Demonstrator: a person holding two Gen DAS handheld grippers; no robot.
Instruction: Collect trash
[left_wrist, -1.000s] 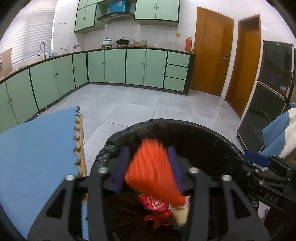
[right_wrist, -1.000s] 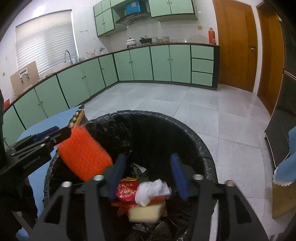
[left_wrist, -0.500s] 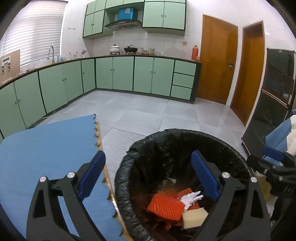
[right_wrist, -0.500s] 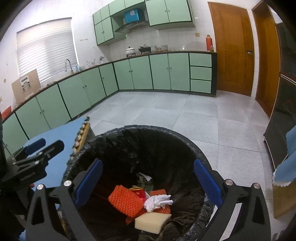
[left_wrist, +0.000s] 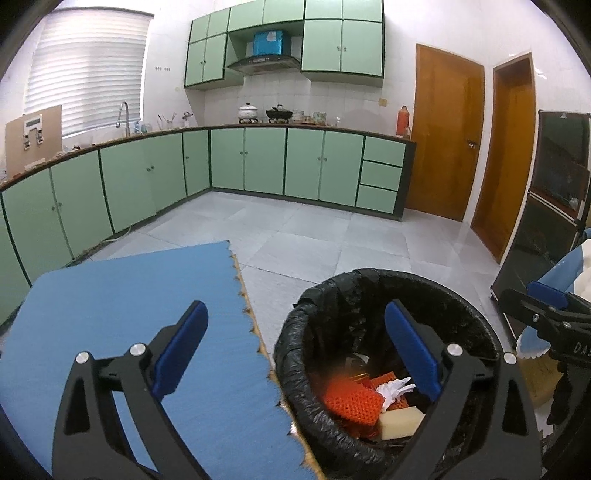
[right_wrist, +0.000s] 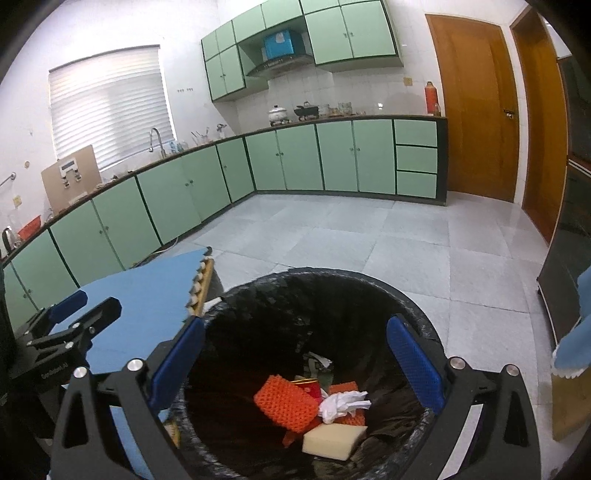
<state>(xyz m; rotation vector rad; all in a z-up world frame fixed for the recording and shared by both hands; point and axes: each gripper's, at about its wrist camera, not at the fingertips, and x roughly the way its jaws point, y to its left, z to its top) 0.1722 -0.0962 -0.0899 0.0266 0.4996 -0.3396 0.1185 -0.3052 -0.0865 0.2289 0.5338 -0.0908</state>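
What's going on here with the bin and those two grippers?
A person is collecting trash with a handheld gripper in each hand. Both the left gripper and right gripper are open and empty above the black-lined trash bin. Inside it lie an orange mesh piece, a crumpled white tissue and a pale sponge block.
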